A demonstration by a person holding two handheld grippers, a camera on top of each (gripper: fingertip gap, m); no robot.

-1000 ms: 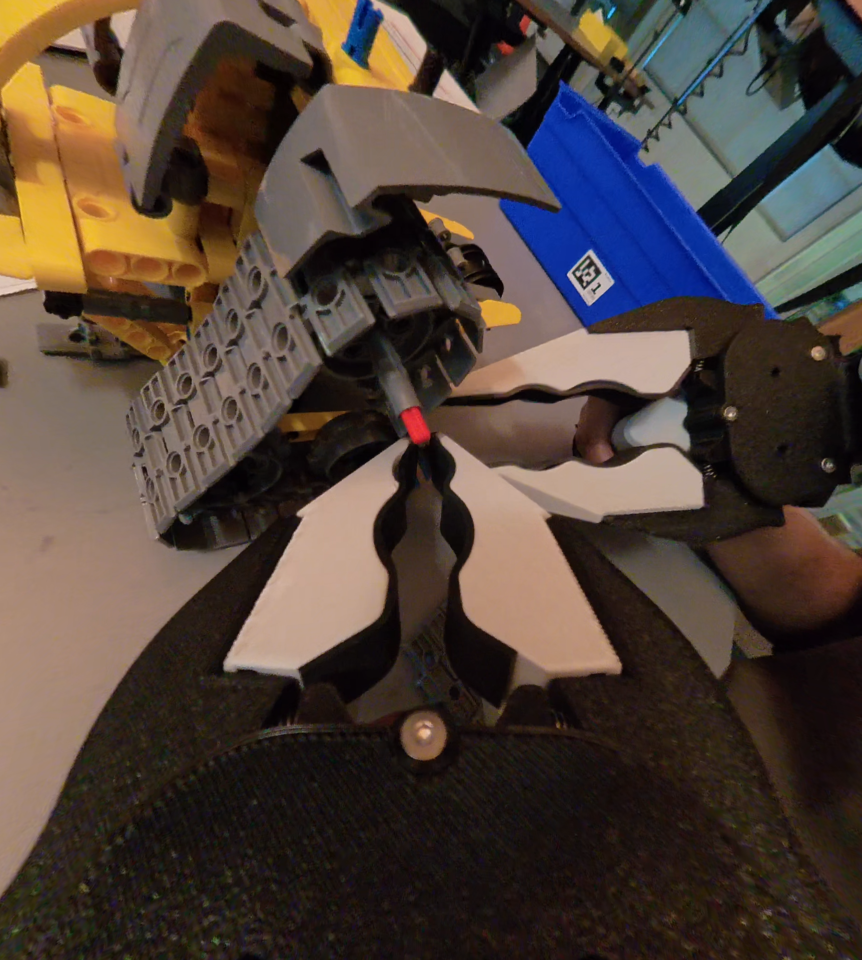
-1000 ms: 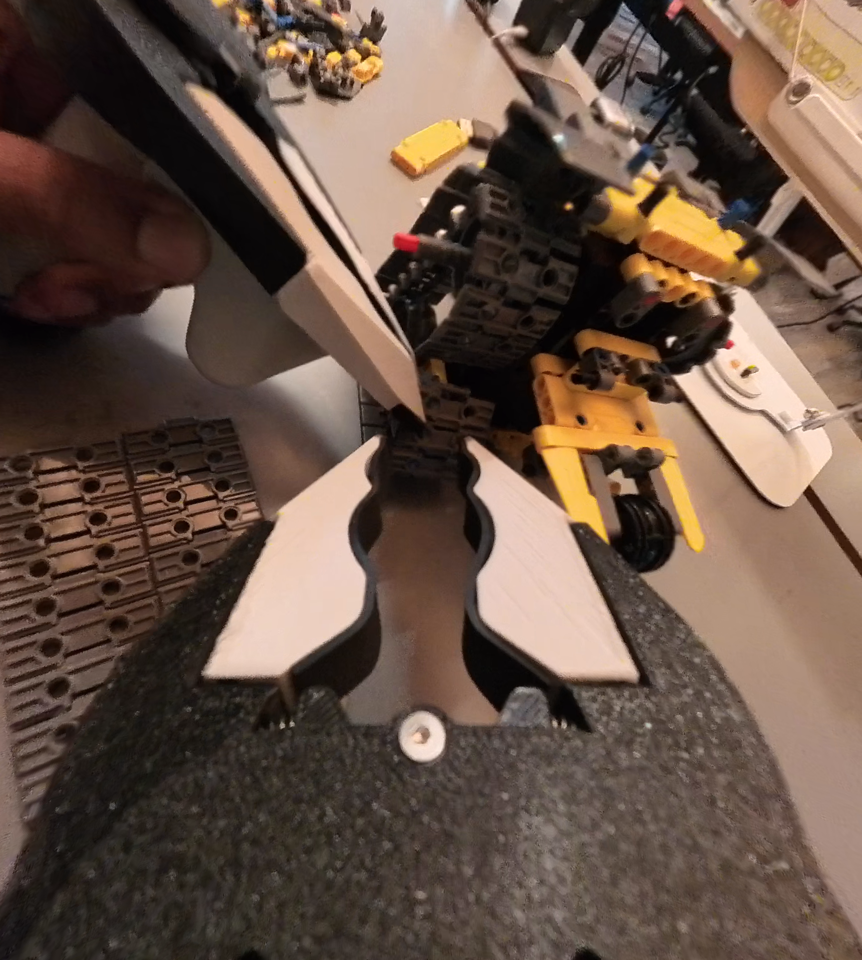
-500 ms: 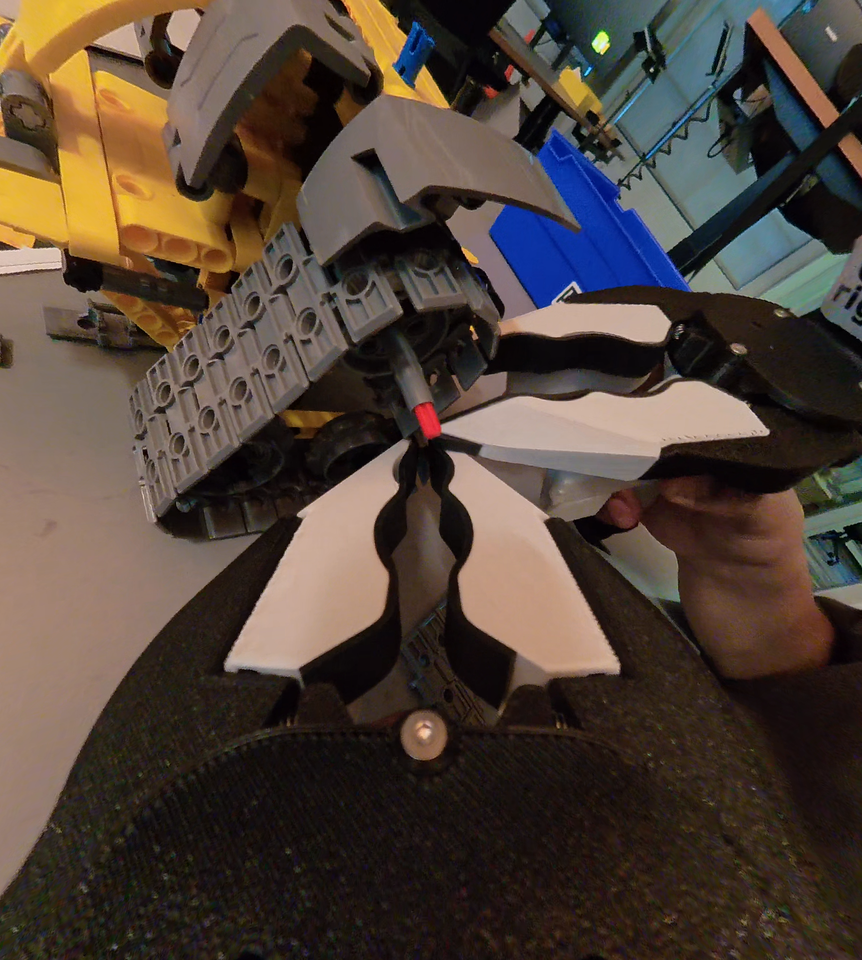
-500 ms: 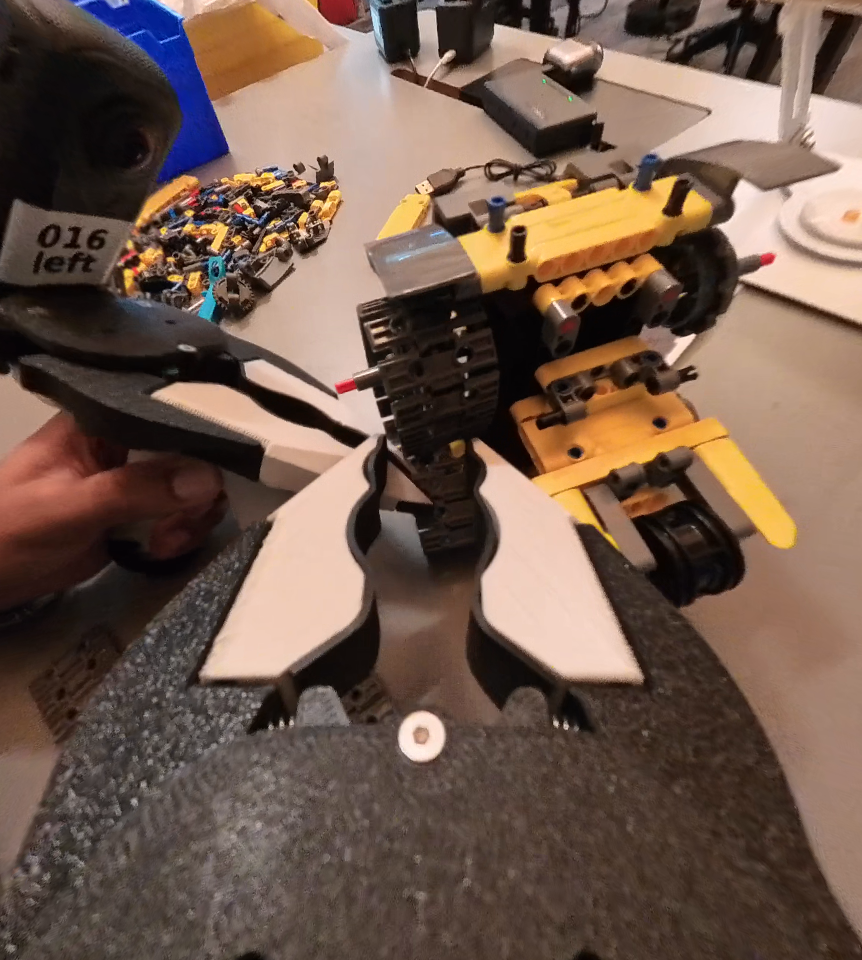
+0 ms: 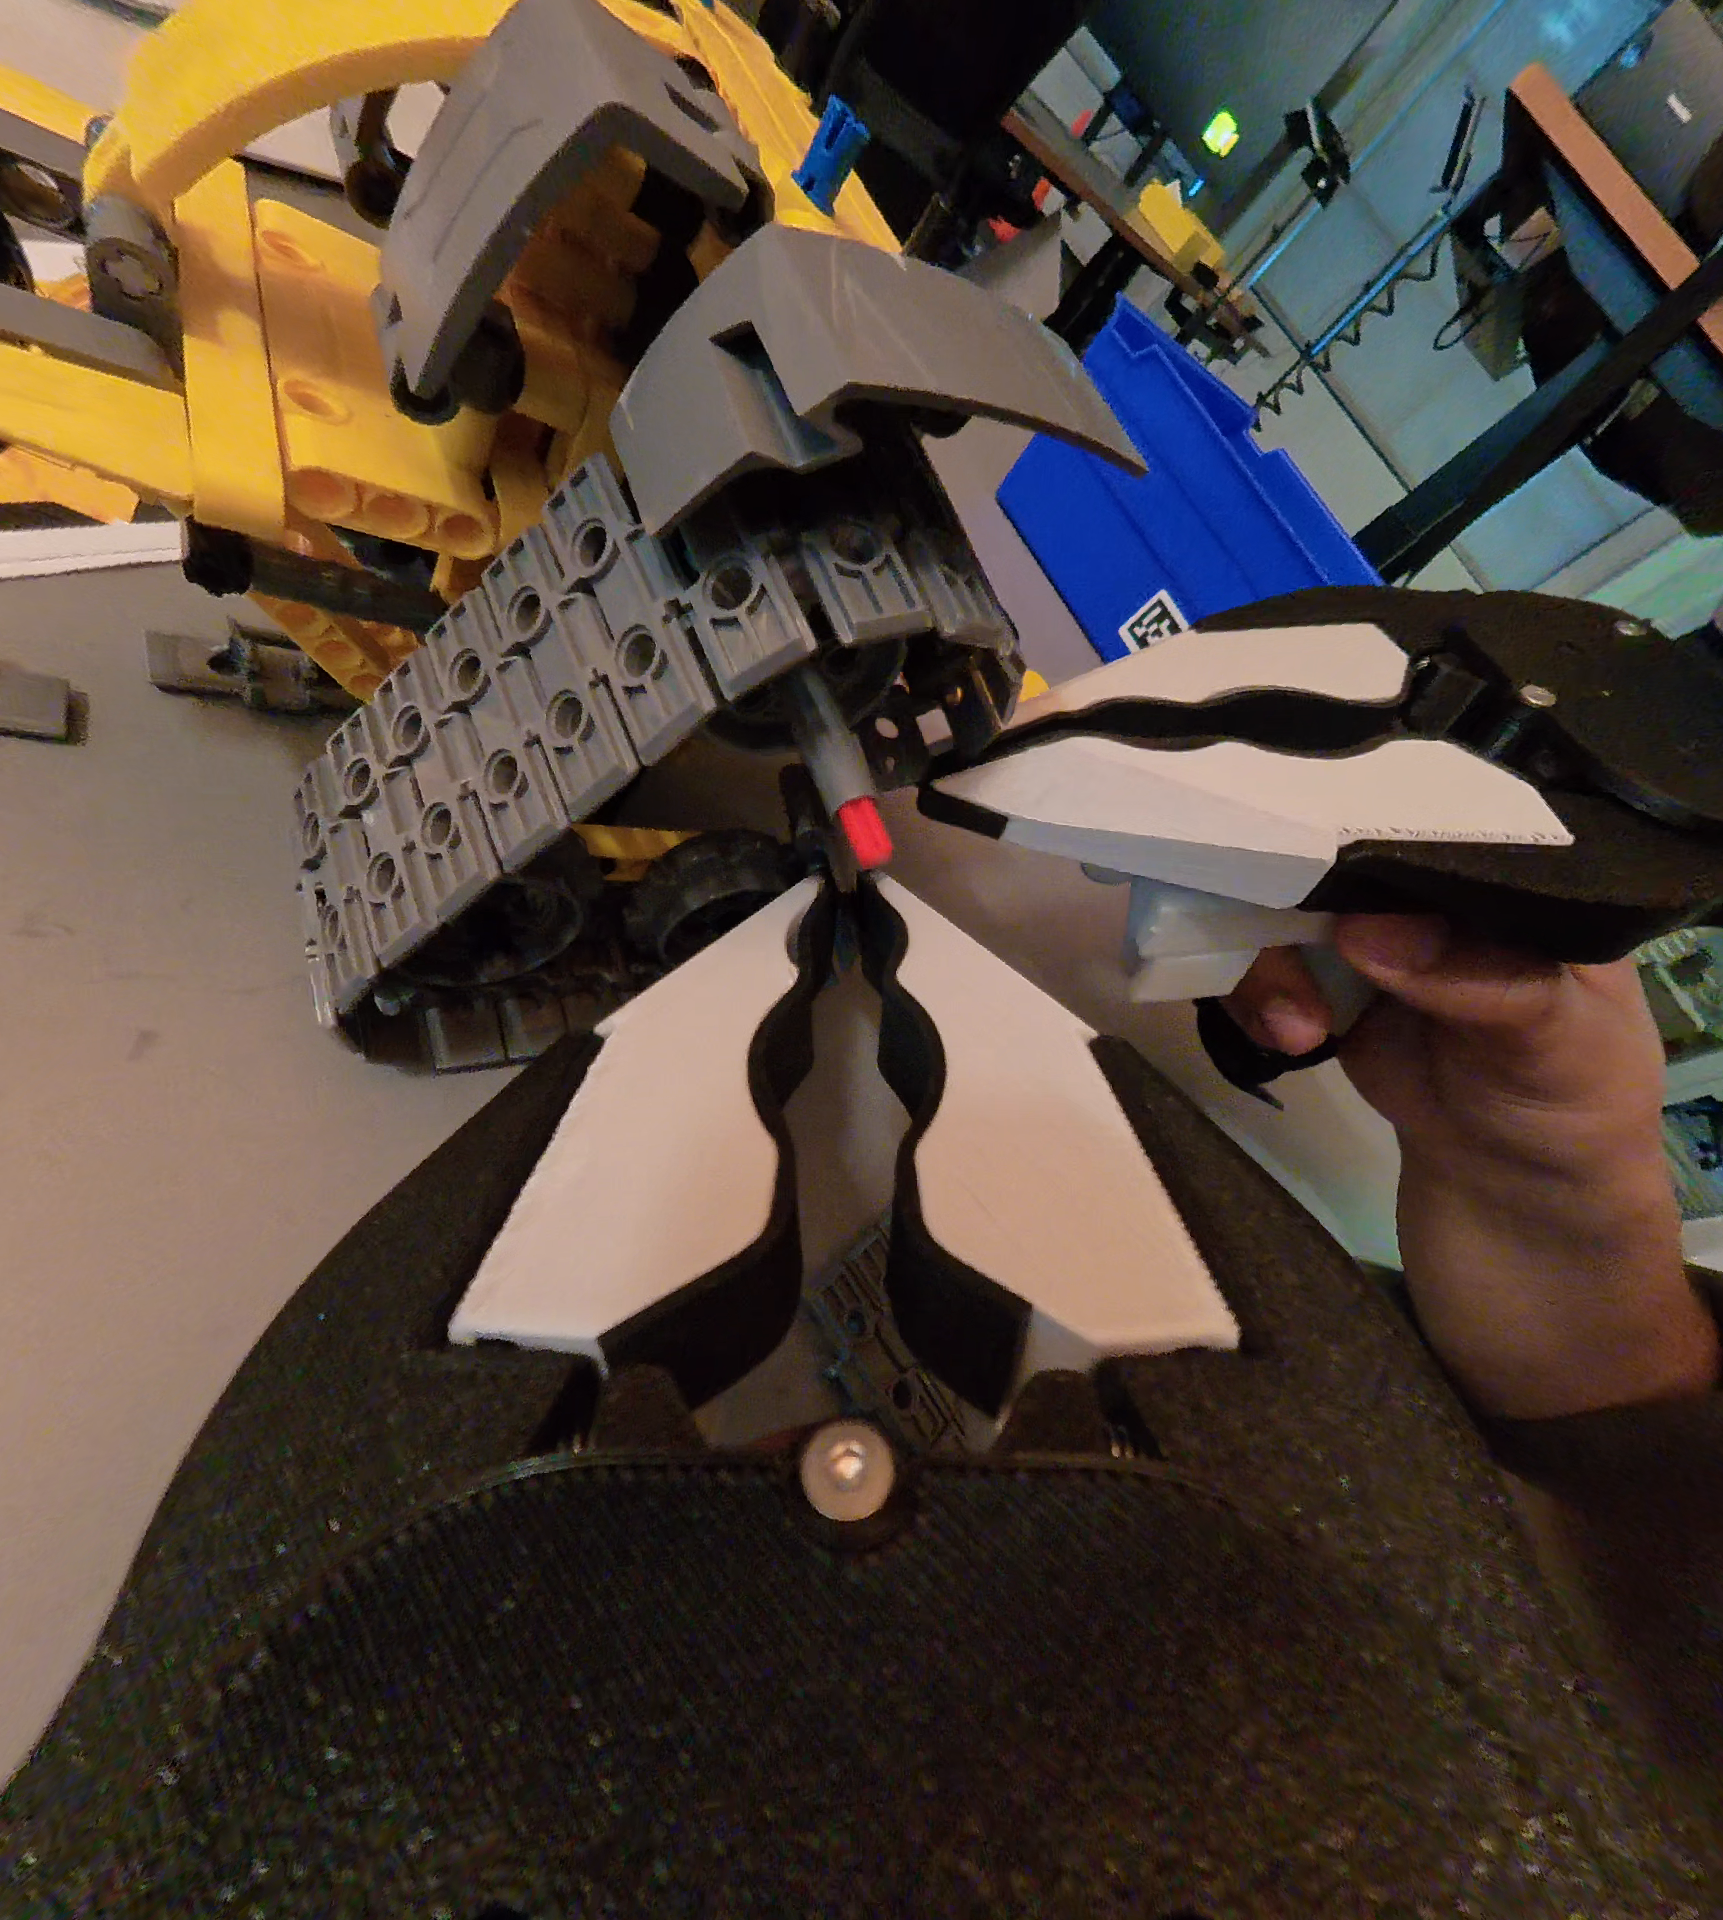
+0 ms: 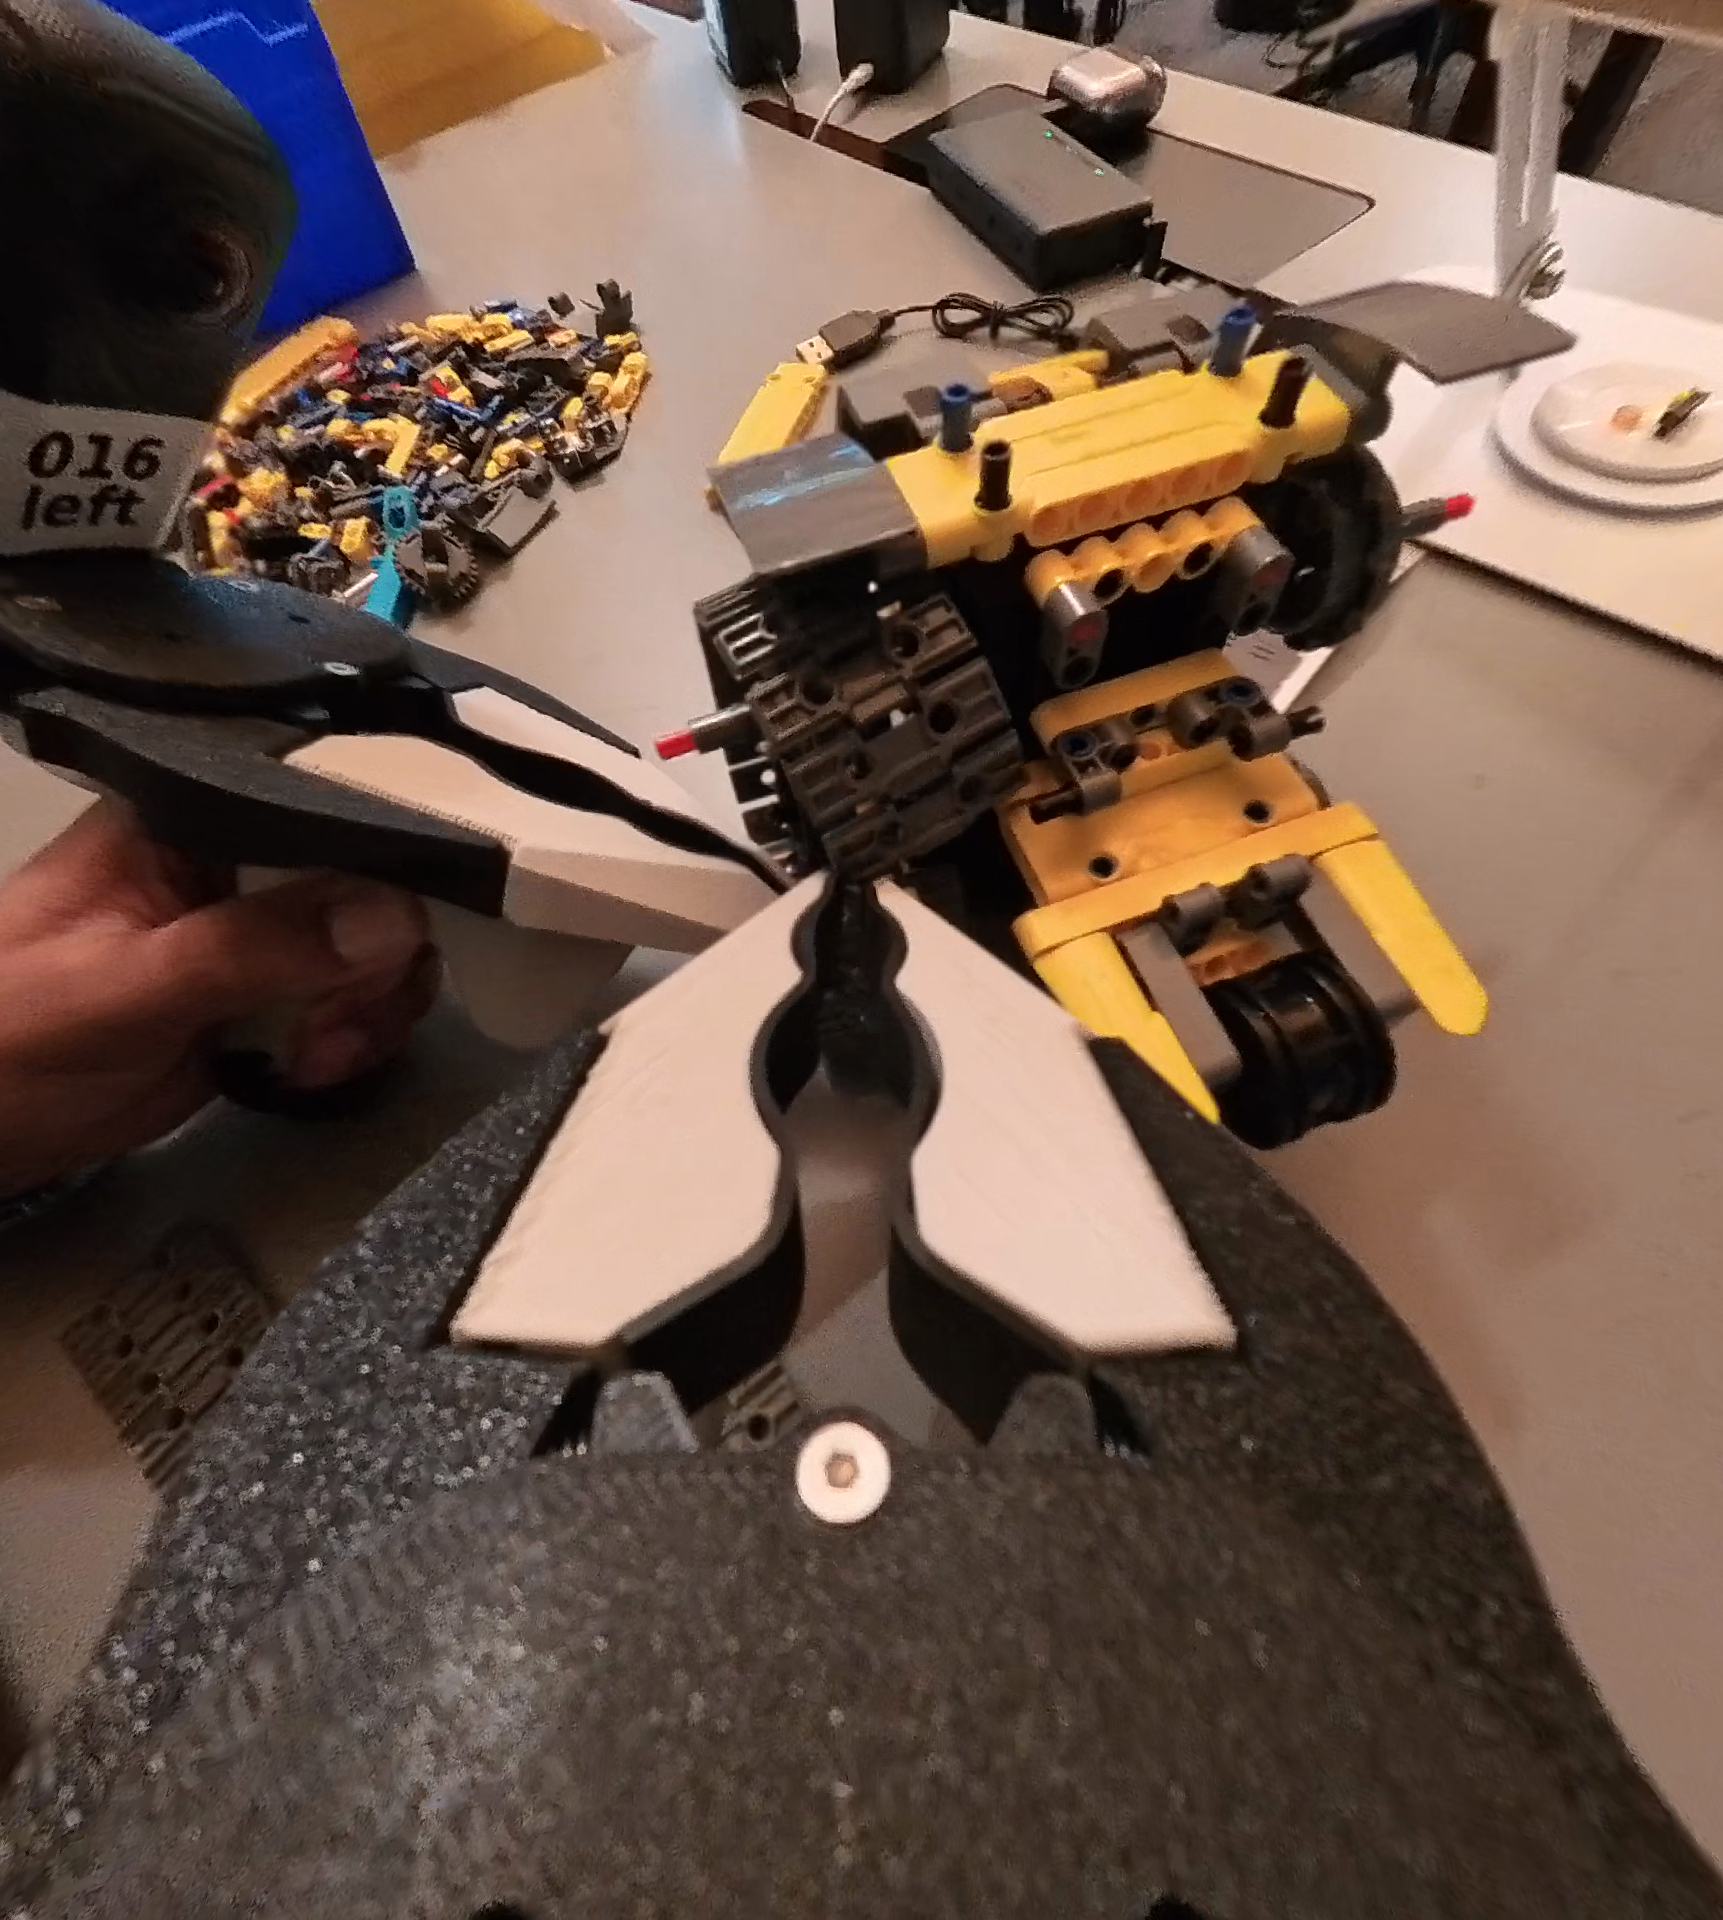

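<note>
A yellow and grey brick-built tracked vehicle (image 5: 317,416) stands on the grey table; it also shows in the right wrist view (image 6: 1148,457). Its grey track (image 5: 524,707) wraps a sprocket with a red-tipped axle (image 5: 859,831) sticking out. My left gripper (image 5: 841,899) is shut on a thin dark piece just under that axle, at the track's loose end. My right gripper (image 6: 846,899) is shut on the dark track strip (image 6: 841,987) hanging below the sprocket. The two grippers' tips almost touch. The right gripper comes in from the right in the left wrist view (image 5: 935,810).
A blue bin (image 5: 1179,520) stands behind the vehicle. A pile of loose small parts (image 6: 421,447) lies at the back left. A flat mat of track links (image 6: 161,1340) lies under the left hand. Black boxes (image 6: 1033,197), a cable (image 6: 857,327) and a white plate (image 6: 1636,426) are beyond.
My right gripper swung round to face the vehicle's end and closed its fingers on the hanging track strip. My left gripper stayed shut at the same spot under the axle.
</note>
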